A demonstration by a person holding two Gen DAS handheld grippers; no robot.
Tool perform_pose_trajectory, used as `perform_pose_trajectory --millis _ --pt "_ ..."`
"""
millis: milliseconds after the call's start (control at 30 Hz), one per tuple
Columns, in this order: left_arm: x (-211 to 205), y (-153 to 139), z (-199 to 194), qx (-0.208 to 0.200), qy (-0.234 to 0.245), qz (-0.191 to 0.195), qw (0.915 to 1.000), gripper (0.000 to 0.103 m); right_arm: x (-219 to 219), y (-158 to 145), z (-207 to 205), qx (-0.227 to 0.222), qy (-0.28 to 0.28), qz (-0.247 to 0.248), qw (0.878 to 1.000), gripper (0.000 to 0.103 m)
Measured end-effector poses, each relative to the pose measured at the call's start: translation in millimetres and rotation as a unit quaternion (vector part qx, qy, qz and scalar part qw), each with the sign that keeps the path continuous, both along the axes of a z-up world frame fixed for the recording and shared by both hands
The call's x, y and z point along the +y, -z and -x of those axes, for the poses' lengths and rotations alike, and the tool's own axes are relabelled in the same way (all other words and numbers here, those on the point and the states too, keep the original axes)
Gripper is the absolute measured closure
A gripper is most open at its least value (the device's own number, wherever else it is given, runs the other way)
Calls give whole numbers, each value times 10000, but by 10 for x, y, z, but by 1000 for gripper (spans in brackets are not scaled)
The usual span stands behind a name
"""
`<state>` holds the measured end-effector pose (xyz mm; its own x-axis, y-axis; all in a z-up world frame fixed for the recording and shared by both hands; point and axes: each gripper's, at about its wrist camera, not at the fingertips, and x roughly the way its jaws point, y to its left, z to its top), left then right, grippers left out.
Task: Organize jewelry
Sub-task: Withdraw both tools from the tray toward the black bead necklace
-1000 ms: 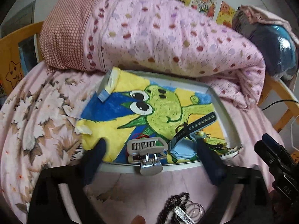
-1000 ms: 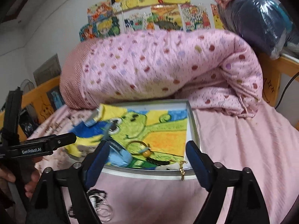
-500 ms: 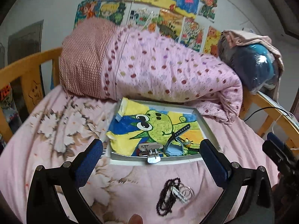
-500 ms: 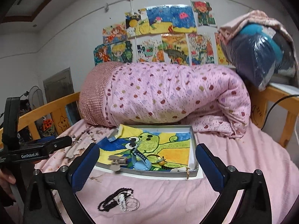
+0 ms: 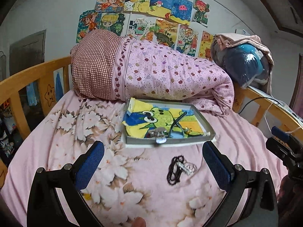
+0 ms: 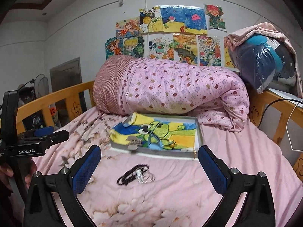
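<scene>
A grey tray [image 5: 205,120] [image 6: 199,132] lined with a frog-print cloth lies on the pink bed. In it are a silver metal clasp [image 5: 160,135] [image 6: 133,142] at the front rim, a watch with a dark strap [image 5: 175,125] [image 6: 158,140], and small gold pieces. A gold chain [image 6: 194,152] hangs over the tray's front right corner. A black bead string with silver rings [image 5: 180,167] [image 6: 137,174] lies on the sheet in front of the tray. My left gripper [image 5: 153,167] and right gripper [image 6: 149,167] are both open and empty, held back above the beads.
A rolled pink quilt [image 5: 161,75] [image 6: 170,89] lies right behind the tray. Wooden bed rails [image 5: 24,83] [image 6: 280,113] run along both sides. A plastic-wrapped bundle [image 5: 244,64] sits on the right rail. A cable [image 6: 272,102] hangs at the right.
Both grippers have pulled back and up from the tray, so the tray looks smaller. The silver clasp stays at the tray's front rim. The beads on the sheet are now in full view.
</scene>
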<state>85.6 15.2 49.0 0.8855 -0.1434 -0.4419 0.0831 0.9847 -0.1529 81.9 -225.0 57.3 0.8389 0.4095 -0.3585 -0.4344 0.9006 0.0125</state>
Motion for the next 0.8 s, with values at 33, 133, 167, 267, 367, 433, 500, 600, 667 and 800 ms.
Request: perform_pose_trajectory --millis 33,133,167,267,367,433,500,600,667,800 --pt "12 21 40 17 30 -10 10000 1 23 15 28 37 -22 34 10000 0" --pt "30 113 146 106 83 -93 9999 1 74 81 62 261 -127 121 9995 0" --pt "33 138 167 130 97 -120 9998 1 84 107 63 342 -148 137 9992 0" --pt "38 230 222 241 136 -213 9994 1 104 207 45 634 -188 215 9976 0" --pt "43 325 262 349 154 -286 9989 1 111 313 9 935 -198 332 9949 0" --pt "47 391 285 447 155 -331 9983 1 105 380 -25 1116 -183 371 9929 0" --pt "37 446 298 524 163 -352 9979 1 87 430 -59 1246 -142 390 9913 0" --pt "14 511 293 624 192 -400 9971 1 36 524 -148 1460 -79 349 9886 0" --pt "-6 562 268 697 240 -440 9963 1 5 583 -215 1545 -51 335 9874 0" --pt "-32 666 174 919 394 -469 9939 1 -36 730 -399 1659 2 415 9853 0"
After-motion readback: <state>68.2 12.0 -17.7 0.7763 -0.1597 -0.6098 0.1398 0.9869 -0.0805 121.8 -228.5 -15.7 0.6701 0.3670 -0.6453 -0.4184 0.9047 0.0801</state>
